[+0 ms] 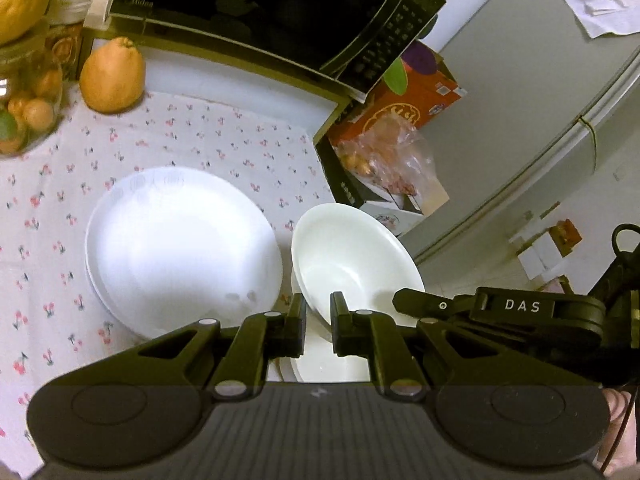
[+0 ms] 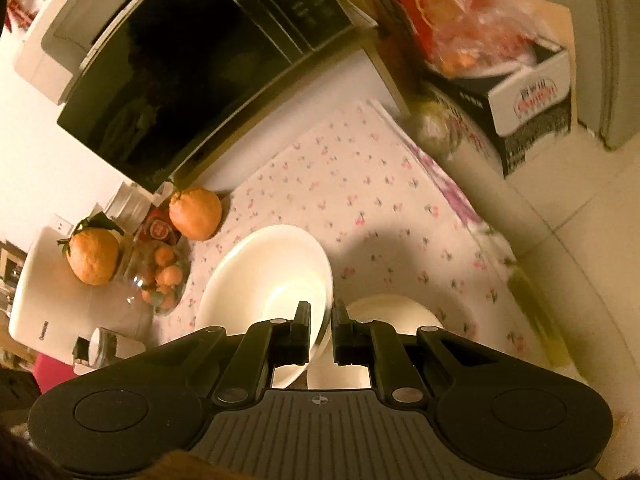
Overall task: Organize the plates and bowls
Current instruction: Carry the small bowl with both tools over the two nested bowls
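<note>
A white bowl (image 1: 352, 256) hangs tilted over the flowered tablecloth (image 1: 200, 132). My left gripper (image 1: 319, 308) is shut on its near rim. The right gripper (image 1: 400, 298) comes in from the right, and its tip meets the bowl's right rim. In the right wrist view, my right gripper (image 2: 322, 316) is shut on the rim of a tilted white bowl (image 2: 268, 272). More white dishes (image 1: 320, 368) lie under the bowl, mostly hidden; one dish (image 2: 392, 310) shows beyond the right fingers. A stack of white plates (image 1: 180, 248) rests to the left.
A black microwave (image 1: 260, 4) stands at the back. A large orange fruit (image 1: 112, 76) and a glass jar of small fruit (image 1: 28, 112) sit at back left. Boxes with a plastic bag (image 1: 384, 148) stand past the table's right edge, beside a fridge (image 1: 520, 120).
</note>
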The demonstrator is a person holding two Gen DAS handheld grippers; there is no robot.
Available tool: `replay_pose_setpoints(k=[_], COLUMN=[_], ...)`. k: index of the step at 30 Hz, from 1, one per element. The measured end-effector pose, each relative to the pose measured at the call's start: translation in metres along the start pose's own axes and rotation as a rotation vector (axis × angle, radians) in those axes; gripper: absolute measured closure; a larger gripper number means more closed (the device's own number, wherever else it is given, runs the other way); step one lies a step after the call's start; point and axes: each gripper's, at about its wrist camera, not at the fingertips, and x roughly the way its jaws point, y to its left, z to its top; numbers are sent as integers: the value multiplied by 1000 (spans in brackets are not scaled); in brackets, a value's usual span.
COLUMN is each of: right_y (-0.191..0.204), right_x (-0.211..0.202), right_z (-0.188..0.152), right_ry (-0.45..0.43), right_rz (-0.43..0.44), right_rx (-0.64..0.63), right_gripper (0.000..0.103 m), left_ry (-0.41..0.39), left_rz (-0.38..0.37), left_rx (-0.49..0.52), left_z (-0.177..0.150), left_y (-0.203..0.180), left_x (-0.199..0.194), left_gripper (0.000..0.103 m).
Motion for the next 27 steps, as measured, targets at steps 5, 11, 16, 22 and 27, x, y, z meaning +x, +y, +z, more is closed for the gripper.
replay_pose_setpoints(k=[5, 11, 16, 22, 27], right_y=[0, -16, -28, -34, -39], right_x=[-3, 0, 3, 8, 11], right_z=[-9, -13, -13, -15, -16], right_ry=[-12, 30, 49, 75, 92], right_rz=[-43, -15, -15, -55, -68], right_rx=[-50, -13, 18, 11, 11], right_gripper=[92, 92, 92, 92, 92], left_ry=[21, 40, 61, 94, 114], left_rz=[-19, -18, -22, 9, 23], left_rx=[-8, -8, -1, 19, 28], left_z=[-3, -14, -21, -28, -32], left_y=[-2, 1, -1, -4, -3], left_x=[4, 5, 11, 24, 29], left_gripper=[92, 92, 92, 92, 92])
